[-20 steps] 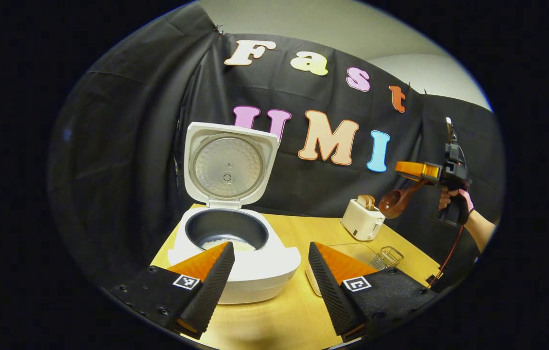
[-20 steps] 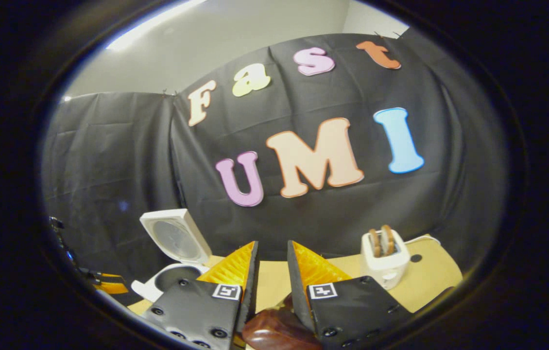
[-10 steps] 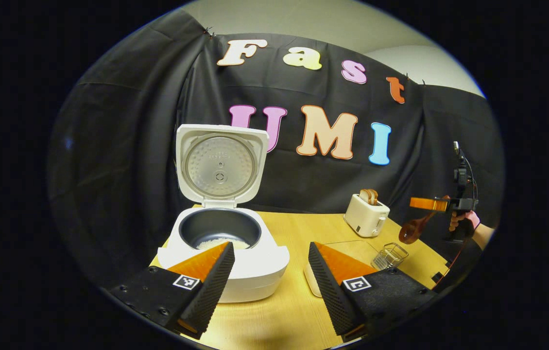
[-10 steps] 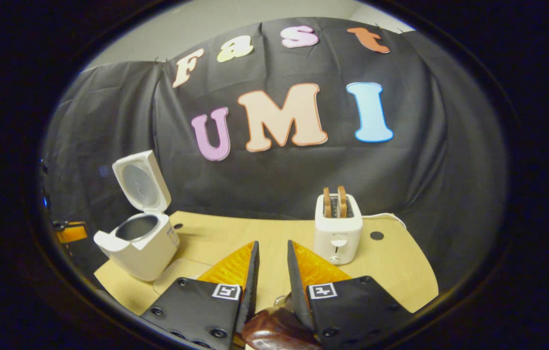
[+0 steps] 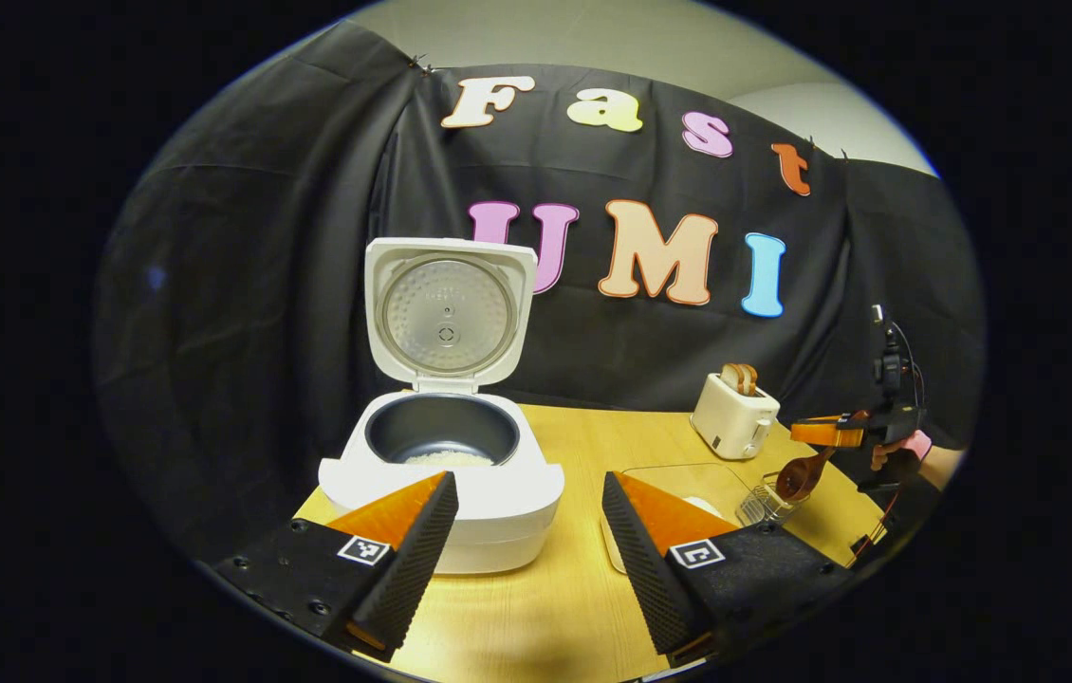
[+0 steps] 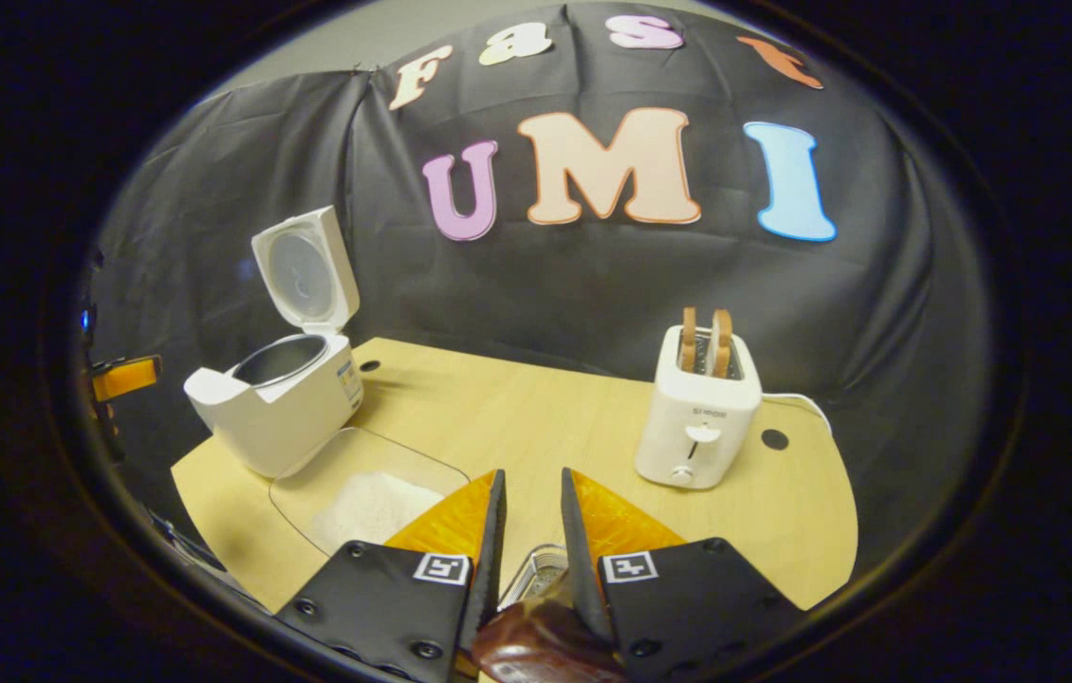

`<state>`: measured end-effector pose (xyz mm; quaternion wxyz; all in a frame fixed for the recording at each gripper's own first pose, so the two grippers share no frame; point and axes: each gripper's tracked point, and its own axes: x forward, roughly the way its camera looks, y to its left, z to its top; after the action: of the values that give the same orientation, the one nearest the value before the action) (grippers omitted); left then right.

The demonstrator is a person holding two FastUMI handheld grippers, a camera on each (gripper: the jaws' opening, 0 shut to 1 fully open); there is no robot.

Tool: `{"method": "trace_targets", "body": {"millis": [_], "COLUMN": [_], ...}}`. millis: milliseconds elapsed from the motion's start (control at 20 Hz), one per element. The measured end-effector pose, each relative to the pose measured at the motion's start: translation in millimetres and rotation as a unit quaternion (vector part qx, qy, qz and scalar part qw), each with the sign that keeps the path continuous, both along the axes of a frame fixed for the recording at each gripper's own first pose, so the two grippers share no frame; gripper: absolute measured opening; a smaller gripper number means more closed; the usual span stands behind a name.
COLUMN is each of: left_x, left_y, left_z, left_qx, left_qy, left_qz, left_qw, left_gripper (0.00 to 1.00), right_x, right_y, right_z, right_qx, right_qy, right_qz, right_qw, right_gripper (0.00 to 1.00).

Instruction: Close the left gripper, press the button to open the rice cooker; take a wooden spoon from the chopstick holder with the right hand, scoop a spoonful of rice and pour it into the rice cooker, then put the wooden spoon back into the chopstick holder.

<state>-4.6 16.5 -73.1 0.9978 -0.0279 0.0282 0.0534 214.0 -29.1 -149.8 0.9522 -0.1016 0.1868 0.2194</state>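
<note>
Left gripper view shows the left tool (image 5: 528, 531) spread wide before the open rice cooker (image 5: 442, 465) on the worktop (image 5: 583, 446), while off to the right the right tool (image 5: 825, 433) clamps the wooden spoon (image 5: 800, 474), bowl hanging just over the chopstick holder (image 5: 762, 503).

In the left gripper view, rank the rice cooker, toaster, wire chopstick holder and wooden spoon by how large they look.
1. rice cooker, by far the largest, though also nearest the camera.
2. toaster.
3. wire chopstick holder and wooden spoon: about alike, both small and far off, so I won't rank them.
</note>
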Motion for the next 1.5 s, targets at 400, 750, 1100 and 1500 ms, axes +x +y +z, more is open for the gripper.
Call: {"method": "trace_targets", "body": {"millis": [400, 750, 1100, 1500], "left_x": [0.2, 1.6, 11.1, 47.8], "left_y": [-5.7, -11.0, 0.4, 45.9], "left_z": [0.1, 5.9, 26.8, 102.2], "left_qx": [0.0, 0.002, -0.019, -0.016], "left_qy": [-0.006, -0.015, -0.03, -0.072], "left_qz": [0.023, 0.028, 0.035, 0.043], "left_qw": [1.0, 0.999, 0.999, 0.996], "left_gripper": [0.91, 0.91, 0.9, 0.9], "right_x": [7.4, 4.9, -32.9, -87.0], "right_y": [-0.1, -20.0, -53.9, -71.0], "right_z": [-33.7, -2.9, 58.5, 73.1], "right_qx": [-0.018, 0.017, 0.069, 0.087], "right_qy": [0.019, -0.001, -0.046, -0.067], "right_qz": [0.021, -0.001, -0.062, -0.142], "right_qw": [0.999, 1.0, 0.995, 0.984], "right_gripper": [0.38, 0.76, 0.93, 0.97]}}
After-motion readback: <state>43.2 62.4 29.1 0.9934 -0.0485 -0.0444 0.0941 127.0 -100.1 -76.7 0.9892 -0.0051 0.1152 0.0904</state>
